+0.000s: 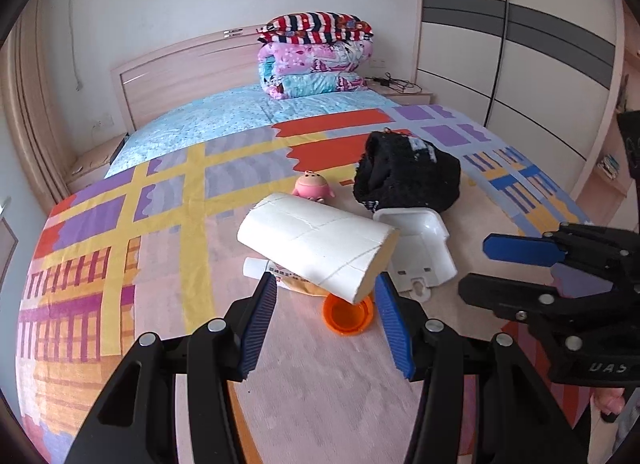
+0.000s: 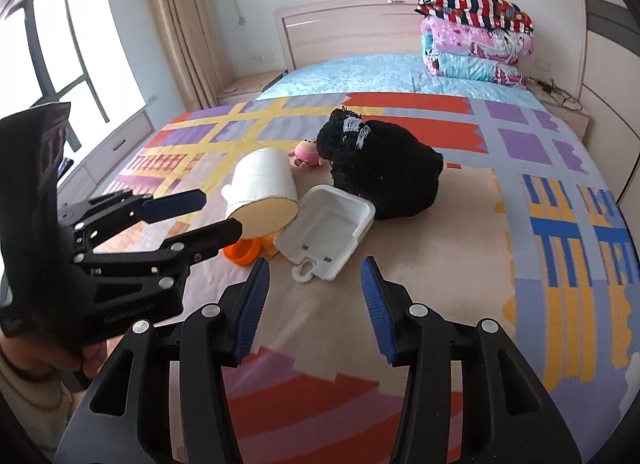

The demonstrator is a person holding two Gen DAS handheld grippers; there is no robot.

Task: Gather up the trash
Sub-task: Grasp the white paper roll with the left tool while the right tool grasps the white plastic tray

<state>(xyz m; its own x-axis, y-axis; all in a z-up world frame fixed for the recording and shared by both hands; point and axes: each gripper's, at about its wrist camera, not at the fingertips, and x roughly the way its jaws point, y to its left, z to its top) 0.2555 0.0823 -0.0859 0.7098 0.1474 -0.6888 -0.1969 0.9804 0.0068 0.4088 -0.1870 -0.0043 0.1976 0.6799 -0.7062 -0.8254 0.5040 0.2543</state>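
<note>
Trash cluster on bed, both grippers unloaded

Grippers, two. Your left gripper (image 1: 326,328) is spread wide and grips nothing; its fingertips flank the low end of the white roll (image 1: 316,242). Your right gripper (image 2: 312,304) is likewise spread and empty, short of the white tray (image 2: 328,230).

Trash near the middle of the bed (image 1: 120,248), toward its foot edge, nearest first:
- Orange cap (image 1: 347,314), one, just beyond your left fingertips, partly under the roll's end.
- Tube (image 1: 264,268), one, mostly hidden beneath the roll, with something yellowish beside it that you cannot identify.
- White roll, one, tilted, resting across the tube and touching the tray.
- White tray, one, open side up.

Farther in:
- Pink toy (image 1: 314,186), one, just behind the roll.
- Black knitted item (image 1: 408,172), one, touching the tray's far end.
- Folded quilts (image 1: 316,56), one stack at the headboard edge.

Risks, by judgement: closing on the roll may crush it or shift the cap and tube beneath. Your two grippers work close together and could collide. The toy and knitted item are probably not trash; take care not to snag them.
</note>
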